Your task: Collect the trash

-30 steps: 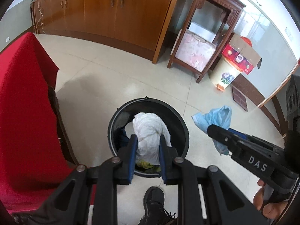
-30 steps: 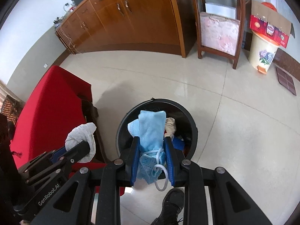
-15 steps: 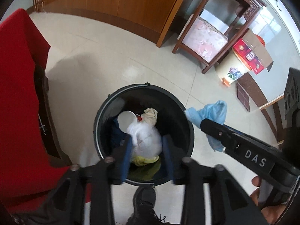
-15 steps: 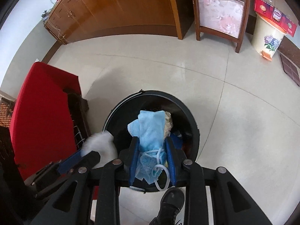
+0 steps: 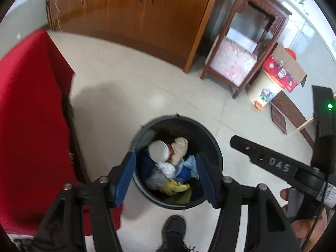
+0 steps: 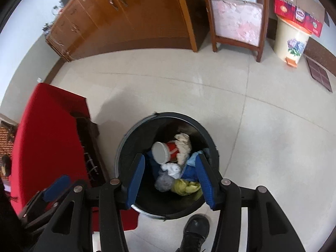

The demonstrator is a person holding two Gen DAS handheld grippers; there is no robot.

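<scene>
A: Looking through the left wrist view, the left gripper (image 5: 166, 169) hangs over the black trash bin (image 5: 212, 147); its jaws are opening with nothing between them. The white crumpled tissue (image 5: 168, 168) lies inside, at six o'clock from the paper cup (image 5: 158, 151).

B: And the right gripper (image 5: 237, 143)?

A: At three o'clock of the bin, also bare.

B: Right wrist view?

A: The right gripper (image 6: 171, 178) jaws are opening, empty, over the same bin (image 6: 124, 147). The blue mask (image 6: 192, 158) sits at the three o'clock wall.

B: Count?

A: One bin, one cup, one tissue, one mask, one yellow wad (image 6: 185, 187). No loose trash shows on the floor (image 6: 262, 126); I judge this drop done.
</scene>
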